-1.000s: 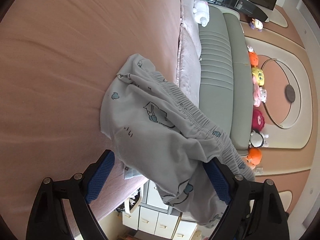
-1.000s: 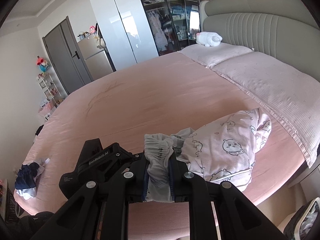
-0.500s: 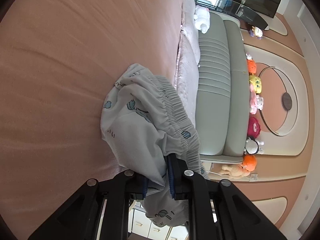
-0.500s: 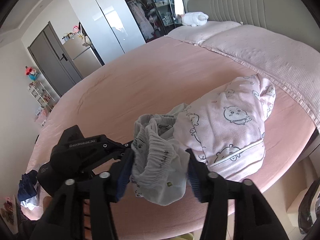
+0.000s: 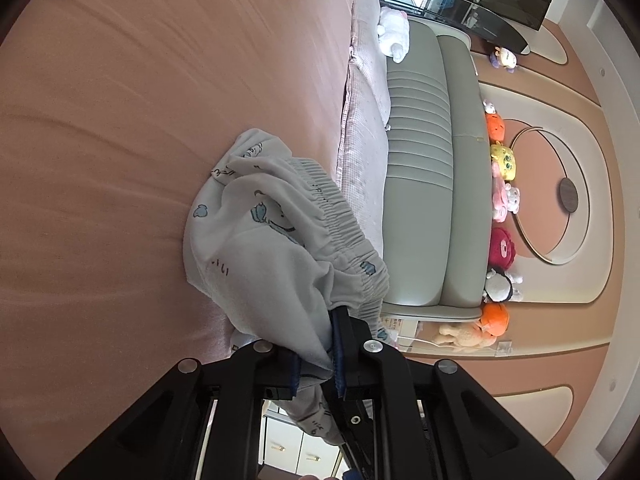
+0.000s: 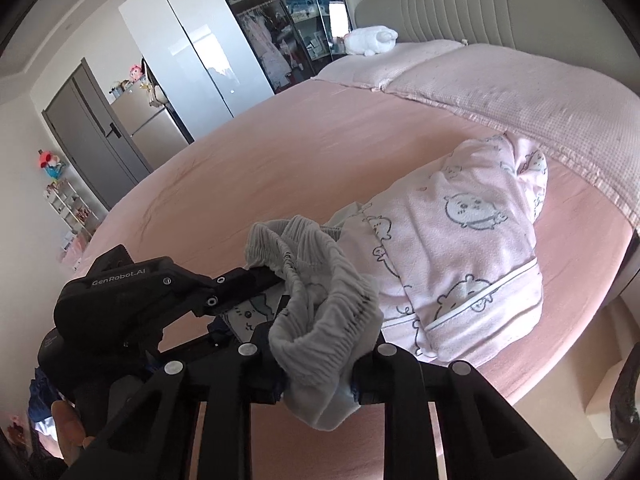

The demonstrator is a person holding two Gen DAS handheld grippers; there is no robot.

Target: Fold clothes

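Observation:
Pale grey trousers (image 5: 256,248) with blue cartoon prints and a gathered elastic waistband lie bunched on the pink bed. My left gripper (image 5: 318,356) is shut on a fold of them near the waistband. In the right wrist view the waistband (image 6: 316,292) is heaped up between the fingers of my right gripper (image 6: 318,378). Its jaws are closing, and the pads press on the bunched cloth. The left gripper (image 6: 264,292) reaches in from the left there, pinching printed cloth just behind the waistband. A folded pink pyjama piece (image 6: 460,248) lies to the right, touching the trousers.
The pink bed sheet (image 6: 280,152) spreads out beyond the clothes. Two pillows (image 6: 520,96) and a white plush toy (image 6: 370,40) lie by the grey headboard (image 5: 416,200). The bed's edge (image 6: 580,344) drops off close on the right. A person's hand (image 6: 68,424) shows at lower left.
The left gripper, open around the trousers a second ago, has shut on them. The right gripper opened, sank lower, and has closed again on the waistband.

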